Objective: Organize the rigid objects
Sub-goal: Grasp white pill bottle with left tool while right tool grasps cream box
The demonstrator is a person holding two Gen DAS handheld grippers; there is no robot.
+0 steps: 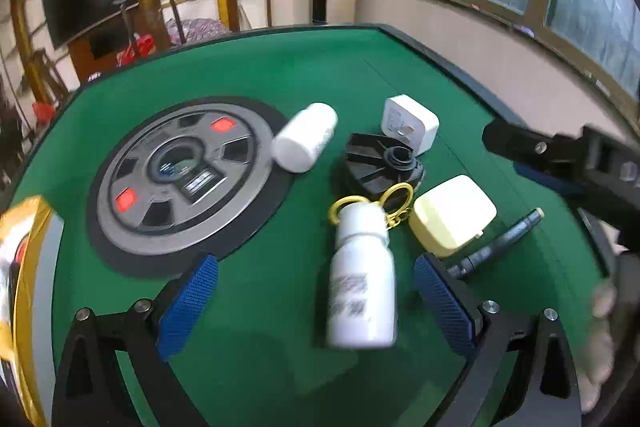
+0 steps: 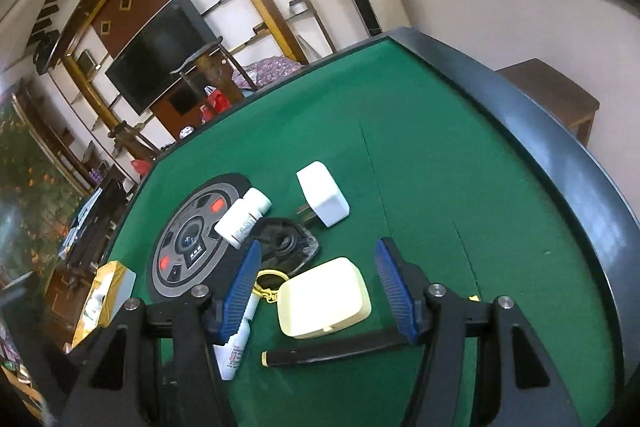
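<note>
Rigid objects lie clustered on the green table (image 1: pixel 280 75). My left gripper (image 1: pixel 316 299) is open around a white bottle (image 1: pixel 362 283) lying on its side, without touching it. A yellow key ring (image 1: pixel 394 199) lies by the bottle's neck. My right gripper (image 2: pixel 316 283) is open over a pale yellow case (image 2: pixel 324 299), also seen in the left wrist view (image 1: pixel 454 215). A black pen (image 2: pixel 332 351) lies just in front of the case. A second white bottle (image 1: pixel 306 137), a black lid (image 1: pixel 380 167) and a white charger (image 1: pixel 410 123) lie beyond.
A round grey and black dial panel (image 1: pixel 180 179) is set in the table at the left. A gold-edged box (image 2: pixel 108 291) stands at the table's left edge. The raised dark table rim (image 2: pixel 560 155) curves along the right. A wooden stool (image 2: pixel 552 87) stands beyond it.
</note>
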